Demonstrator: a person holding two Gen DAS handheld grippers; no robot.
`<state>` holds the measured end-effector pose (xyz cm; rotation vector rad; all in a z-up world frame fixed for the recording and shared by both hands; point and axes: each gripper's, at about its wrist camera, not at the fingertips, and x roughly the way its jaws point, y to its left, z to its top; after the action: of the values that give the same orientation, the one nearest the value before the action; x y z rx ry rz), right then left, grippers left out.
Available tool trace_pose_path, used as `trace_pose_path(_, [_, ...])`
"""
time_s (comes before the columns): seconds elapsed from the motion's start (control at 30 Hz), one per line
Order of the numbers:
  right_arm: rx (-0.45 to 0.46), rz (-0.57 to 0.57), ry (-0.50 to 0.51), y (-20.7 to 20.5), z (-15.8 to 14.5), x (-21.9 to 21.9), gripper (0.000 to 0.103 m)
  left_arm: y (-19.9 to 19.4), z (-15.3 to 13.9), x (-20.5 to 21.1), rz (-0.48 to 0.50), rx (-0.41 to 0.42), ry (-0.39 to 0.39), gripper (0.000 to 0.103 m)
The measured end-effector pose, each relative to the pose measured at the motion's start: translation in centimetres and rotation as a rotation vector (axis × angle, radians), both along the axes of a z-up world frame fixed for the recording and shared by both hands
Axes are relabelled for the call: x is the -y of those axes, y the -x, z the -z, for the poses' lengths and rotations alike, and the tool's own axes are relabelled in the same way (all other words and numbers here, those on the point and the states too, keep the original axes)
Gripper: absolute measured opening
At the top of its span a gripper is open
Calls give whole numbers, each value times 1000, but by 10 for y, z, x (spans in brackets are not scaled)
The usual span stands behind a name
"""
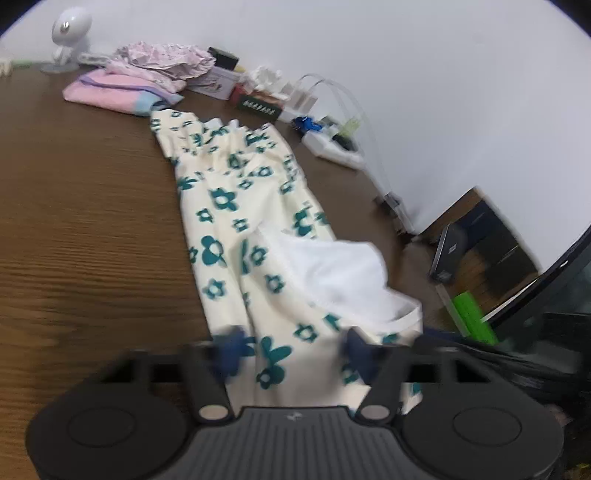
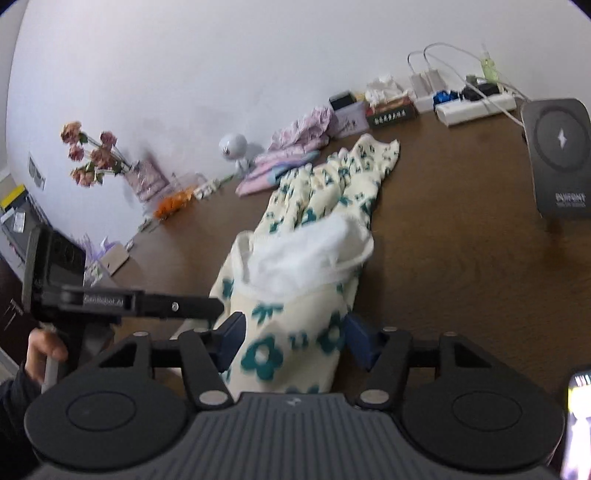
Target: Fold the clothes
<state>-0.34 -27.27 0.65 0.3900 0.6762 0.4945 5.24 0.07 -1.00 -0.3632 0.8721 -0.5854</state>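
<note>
Fingers first: both pairs of dark blue fingers stand spread, with cloth lying between them but neither pad visibly pressing it; the left gripper (image 1: 291, 350) straddles the near end of the cream garment printed with teal flowers (image 1: 236, 206), and the right gripper (image 2: 293, 341) does the same from its own side, its fingers (image 2: 231, 341) just clear of the fabric; no earlier picture is given, so nothing can be said of motion; the garment lies lengthwise on the brown wood-grain tabletop (image 1: 85, 229), near end turned back so its white lining (image 1: 332, 273) shows; I judge the fold barely begun: one end is flipped over, the long body is unfolded, and creasing and stacking are left; beyond it, near the wall, a pile of folded pink and lilac clothes (image 1: 122, 88) suggests other pieces are finished; a white round-headed figurine (image 1: 68, 33) stands beside that pile; in the right wrist view the left gripper's black arm (image 2: 122, 301) bears lettering that seems to read "GenRobot.AI", and a dark grey charging stand (image 2: 559, 155) carries a star mark over blurred, unreadable text
</note>
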Motion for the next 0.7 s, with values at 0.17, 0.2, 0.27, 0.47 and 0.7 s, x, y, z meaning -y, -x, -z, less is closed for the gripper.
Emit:
trace_pose_path(0.17, [52,-29,-114,-12,-3,-8,5,25,-4,-23,-104,30,138,9])
trace_pose_path(0.2, [102,-53,-119,-7,-9,-12,5,30,-5,-26,-128,40,149,9])
trace_pose_path(0.27, [104,-63,-105,-11,-13,-20,5,38,-4,-34,-188,34,162,10])
trace_pose_path(0.47, [-73,-25,-22,-51,12,-42,12,40,-2,-12,-264,9,-21,17])
trace_pose_path(0.7, [86,27,154,-17,-14,-45,37,43,-1,0,-250,56,-107,25])
